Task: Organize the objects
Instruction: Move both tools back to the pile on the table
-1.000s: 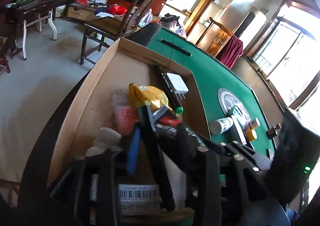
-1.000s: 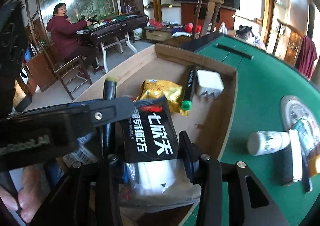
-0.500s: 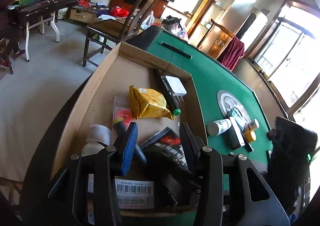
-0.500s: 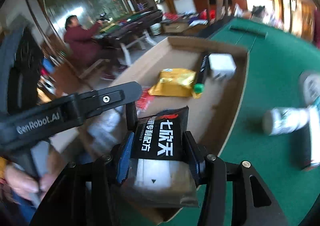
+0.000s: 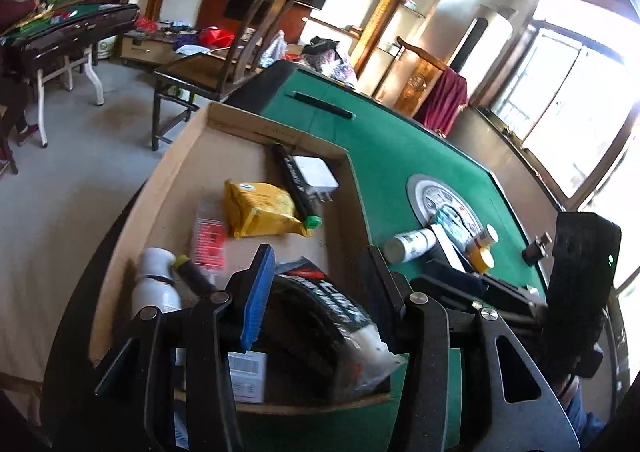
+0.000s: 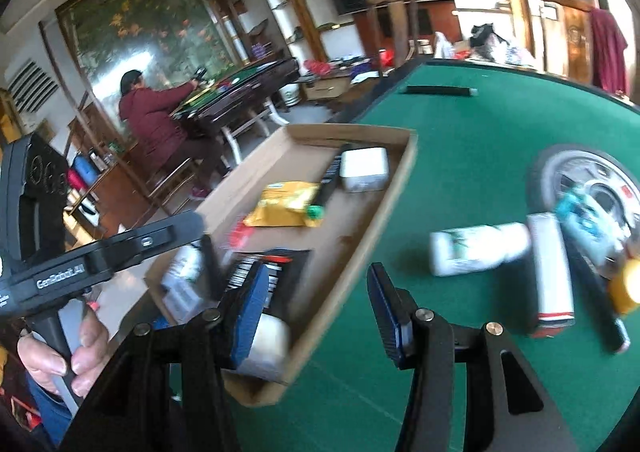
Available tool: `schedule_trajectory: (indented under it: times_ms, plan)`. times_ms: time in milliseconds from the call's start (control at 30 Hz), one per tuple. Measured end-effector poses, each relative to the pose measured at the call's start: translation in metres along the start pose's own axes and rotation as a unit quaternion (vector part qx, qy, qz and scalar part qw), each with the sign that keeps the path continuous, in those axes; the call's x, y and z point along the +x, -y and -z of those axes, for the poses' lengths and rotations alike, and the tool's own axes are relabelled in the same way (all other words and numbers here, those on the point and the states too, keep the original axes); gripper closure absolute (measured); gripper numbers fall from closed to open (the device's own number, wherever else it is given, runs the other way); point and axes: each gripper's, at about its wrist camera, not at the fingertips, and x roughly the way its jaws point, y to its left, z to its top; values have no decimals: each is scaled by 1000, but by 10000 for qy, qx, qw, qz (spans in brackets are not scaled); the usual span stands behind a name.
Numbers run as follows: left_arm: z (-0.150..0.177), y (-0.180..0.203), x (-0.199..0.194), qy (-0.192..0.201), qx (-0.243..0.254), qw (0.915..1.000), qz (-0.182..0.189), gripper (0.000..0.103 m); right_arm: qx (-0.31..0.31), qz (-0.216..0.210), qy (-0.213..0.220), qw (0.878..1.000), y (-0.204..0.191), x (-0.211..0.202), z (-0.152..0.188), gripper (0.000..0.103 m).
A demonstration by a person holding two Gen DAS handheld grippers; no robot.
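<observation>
Tongs: left (image 5: 320, 272) opening, right (image 6: 316, 304) released, both empty; black packet (image 5: 320, 316) in cardboard tray (image 5: 168, 188).

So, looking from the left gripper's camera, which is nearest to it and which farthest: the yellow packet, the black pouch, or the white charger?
1. Black pouch, in the box, right under the left gripper.
2. Yellow packet, mid-box.
3. White charger, far corner.

blurred: white bottle (image 6: 478, 250) on felt | hidden: black packet (image 5: 320, 316) lower part behind tongs
</observation>
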Motion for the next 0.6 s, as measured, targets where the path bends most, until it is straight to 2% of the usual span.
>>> schedule_trajectory:
  times_ms: [400,533,600]
  plan:
    - [6,45,25,-335,555,9979,18,58,486,262,348,9979,62,-48,5,52]
    - [5,63,34,-487,819,9954,36,58,715,451,482,9953,83,-62,3,50]
    - [3,78,45,-616,1085,9922,-8,58,874,743,482,9922,98,-66,3,50]
